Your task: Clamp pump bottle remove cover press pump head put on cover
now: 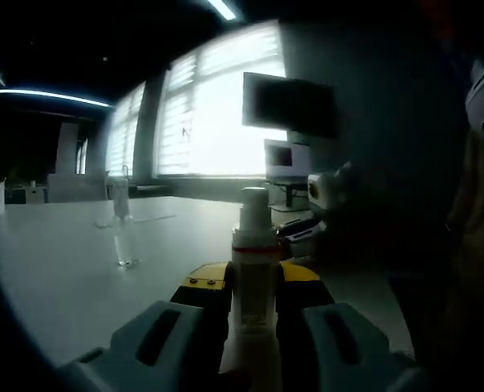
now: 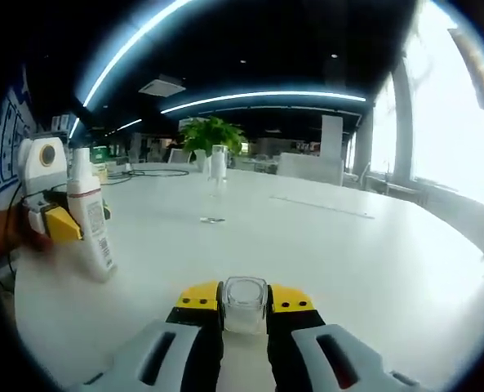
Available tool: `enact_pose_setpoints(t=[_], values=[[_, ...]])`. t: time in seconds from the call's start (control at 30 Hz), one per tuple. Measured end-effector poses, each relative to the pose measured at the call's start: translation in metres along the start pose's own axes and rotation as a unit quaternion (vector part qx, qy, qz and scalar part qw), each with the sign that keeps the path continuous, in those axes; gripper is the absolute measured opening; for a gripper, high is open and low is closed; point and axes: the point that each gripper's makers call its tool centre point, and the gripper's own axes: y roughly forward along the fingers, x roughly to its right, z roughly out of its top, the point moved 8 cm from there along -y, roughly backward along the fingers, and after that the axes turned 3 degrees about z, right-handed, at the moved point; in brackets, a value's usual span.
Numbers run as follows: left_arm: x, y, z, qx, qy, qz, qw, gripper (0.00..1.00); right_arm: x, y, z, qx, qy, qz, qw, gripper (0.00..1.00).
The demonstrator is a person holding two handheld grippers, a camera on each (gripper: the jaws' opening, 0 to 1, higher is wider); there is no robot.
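Though the left gripper view is dim against bright windows, the left tongs (image 1: 254,306) are plainly closed on the white pump bottle (image 1: 254,282), which stands upright between the yellow-tipped jaws with its bare pump head (image 1: 255,208) rising beyond them; the bottle's base is cut off at the bottom of the view, so whether it rests on the bench (image 1: 70,269) cannot be told. Beyond the bottle and to its right the other gripper (image 1: 311,220) shows partly, its tips hidden behind the bottle. Far ahead and to the left a clear slender object (image 1: 122,204) stands on the bench, too dim to identify. In the right gripper view, which is far better lit, the right tongs (image 2: 245,306) grip the clear cover (image 2: 245,304) between their yellow tips. To the left and ahead, the pump bottle (image 2: 91,220) appears tilted, label visible but unreadable, held by the left tongs (image 2: 62,222), partly blurred. Well ahead, the clear object (image 2: 217,167) stands before a green plant (image 2: 211,133).
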Motion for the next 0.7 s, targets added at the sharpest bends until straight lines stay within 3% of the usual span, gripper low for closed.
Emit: enact_pose_setpoints(t=[0.7], values=[[0.0004, -0.001, 0.0001, 0.0, -0.001, 0.002, 1.0, 0.12, -0.0024, -0.0032, 0.0068, 0.01, -0.011, 0.0, 0.9999, 0.16]])
